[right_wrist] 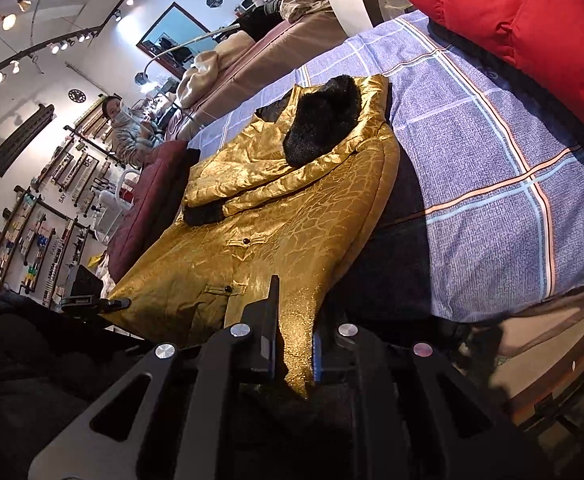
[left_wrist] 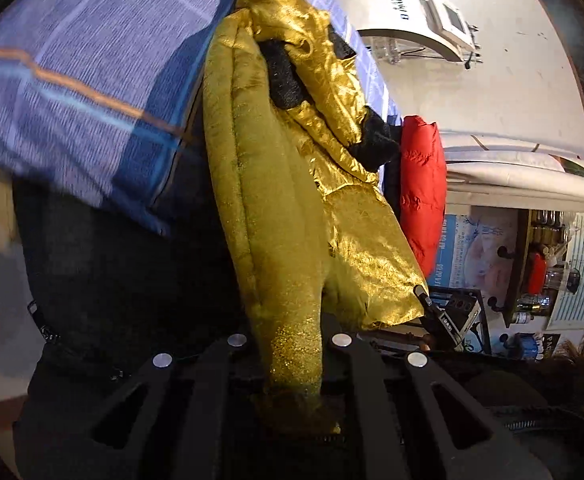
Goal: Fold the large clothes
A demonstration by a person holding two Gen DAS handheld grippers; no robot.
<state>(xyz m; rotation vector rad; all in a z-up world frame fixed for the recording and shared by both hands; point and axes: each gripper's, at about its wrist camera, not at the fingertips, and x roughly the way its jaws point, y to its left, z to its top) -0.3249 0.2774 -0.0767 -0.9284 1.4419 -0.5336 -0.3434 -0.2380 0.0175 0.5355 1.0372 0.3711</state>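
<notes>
Shop-looking room with track lights and shelves of small goods on the wall, plus a bed-like surface under a blue checked sheet (right_wrist: pixel 491 152) doing duty as the folding table. Spread across that sheet: a gold padded jacket (right_wrist: pixel 276 216) with black fur collar (right_wrist: pixel 323 120), lying mostly flat, front up, two little buttons showing down the middle. Red puffer coat (right_wrist: pixel 523 28) parked at the far corner, well apart from the gold one; dark red garment (right_wrist: pixel 152 200) just beside it on the other side. Left gripper (left_wrist: pixel 295 380) pinched tight on a bunched bit of the hem edge, fabric wedged right between the pads. Right gripper (right_wrist: pixel 295 356) same deal, clamped on a narrow tongue of the gold hem. So both bottom corners look caught, and judging by the way the cloth rises from the sheet into each pinch, probably the start of a bottom-to-top fold. Tips for doing it well, just opinion: keep both hands level and pulling slightly apart so the hem stays taut and doesn't sag in the middle. Carry it up toward the collar rather than dragging, since shiny padded fabric likely slides and the whole jacket could skate along the sheet. Worth watching that thin right pinch too, looks easy to slip out of.
</notes>
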